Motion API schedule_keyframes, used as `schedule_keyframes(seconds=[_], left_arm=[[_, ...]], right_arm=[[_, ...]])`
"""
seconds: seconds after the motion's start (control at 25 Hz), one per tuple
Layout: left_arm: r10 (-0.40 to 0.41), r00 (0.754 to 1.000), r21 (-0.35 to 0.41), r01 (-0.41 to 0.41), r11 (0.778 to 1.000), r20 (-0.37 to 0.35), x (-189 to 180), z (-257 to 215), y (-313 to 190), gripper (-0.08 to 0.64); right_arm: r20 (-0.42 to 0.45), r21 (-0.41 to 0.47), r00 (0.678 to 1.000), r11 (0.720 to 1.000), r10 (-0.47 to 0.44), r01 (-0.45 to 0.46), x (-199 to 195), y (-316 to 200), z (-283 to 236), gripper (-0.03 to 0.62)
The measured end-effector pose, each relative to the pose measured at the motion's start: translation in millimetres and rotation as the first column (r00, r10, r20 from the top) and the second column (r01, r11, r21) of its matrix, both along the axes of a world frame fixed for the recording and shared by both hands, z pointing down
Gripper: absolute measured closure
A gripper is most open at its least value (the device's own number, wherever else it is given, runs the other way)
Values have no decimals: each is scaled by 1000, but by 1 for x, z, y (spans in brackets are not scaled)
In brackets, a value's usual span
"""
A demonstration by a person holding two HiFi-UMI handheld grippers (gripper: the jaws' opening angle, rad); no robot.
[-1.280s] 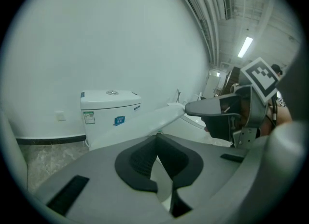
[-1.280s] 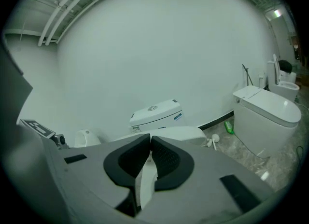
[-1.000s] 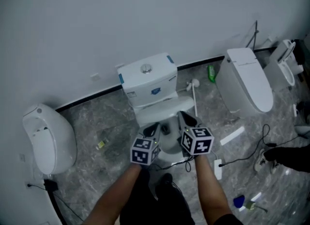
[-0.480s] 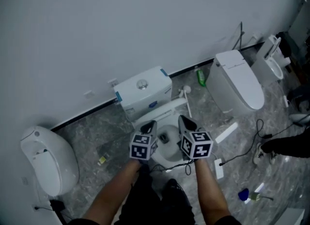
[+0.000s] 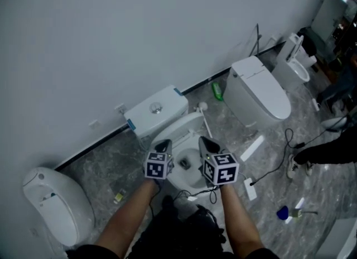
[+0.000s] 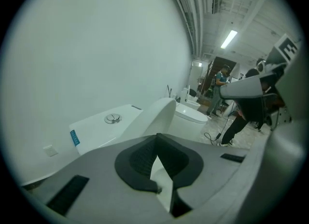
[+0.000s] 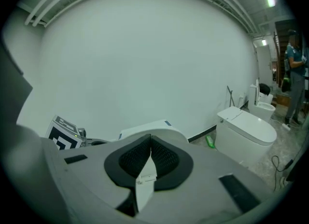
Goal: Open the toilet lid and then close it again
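A grey marbled stone floor (image 5: 100,163) is seen meeting a plain white wall (image 5: 111,29) along a black skirting strip (image 5: 89,147). Against the wall is set a glossy white ceramic toilet (image 5: 192,182) with a boxy white cistern (image 5: 170,104). Its rounded white toilet lid (image 5: 184,125) is found part-way raised and tilted back toward the cistern, just beyond both grippers. The bowl is left uncovered, and what it contains cannot be made out.

The left gripper (image 5: 163,144) and the right gripper (image 5: 207,142) are held over the bowl. In each gripper view the ribbed black pads (image 6: 140,158) are pressed together at the tips, with nothing caught between them.

To the right a second smooth white toilet with a closed lid (image 5: 262,93) is placed. A slim green bottle (image 5: 216,90) is stood by the wall between the two toilets.
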State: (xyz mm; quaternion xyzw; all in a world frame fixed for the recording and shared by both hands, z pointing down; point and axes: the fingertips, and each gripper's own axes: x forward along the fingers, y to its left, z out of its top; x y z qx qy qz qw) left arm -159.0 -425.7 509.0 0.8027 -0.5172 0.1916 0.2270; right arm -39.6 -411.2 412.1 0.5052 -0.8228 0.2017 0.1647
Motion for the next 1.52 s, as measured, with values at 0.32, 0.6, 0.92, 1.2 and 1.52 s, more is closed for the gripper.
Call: schedule_keyframes(seconds=[0.32, 0.6, 0.92, 1.2, 1.52], left_arm=[[57, 998, -6, -57, 998, 14, -5, -1, -3, 552], [94, 996, -3, -94, 996, 13, -2, -3, 9, 552], [90, 996, 25, -91, 996, 19, -21, -16, 18, 552], [42, 999, 11, -43, 999, 26, -50, -16, 26, 552], [53, 998, 15, -54, 998, 30, -57, -21, 25, 552]], right_arm=[[-7, -19, 1000, 999, 30, -31, -2, 9, 1, 578], [70, -78, 998, 997, 3, 3, -26, 11, 22, 571], [266, -180, 961, 983, 79, -31, -54, -16, 44, 437], [329, -228, 936, 972, 124, -48, -70, -38, 53, 400], [306, -261, 945, 965, 113, -31, -81, -45, 61, 453]])
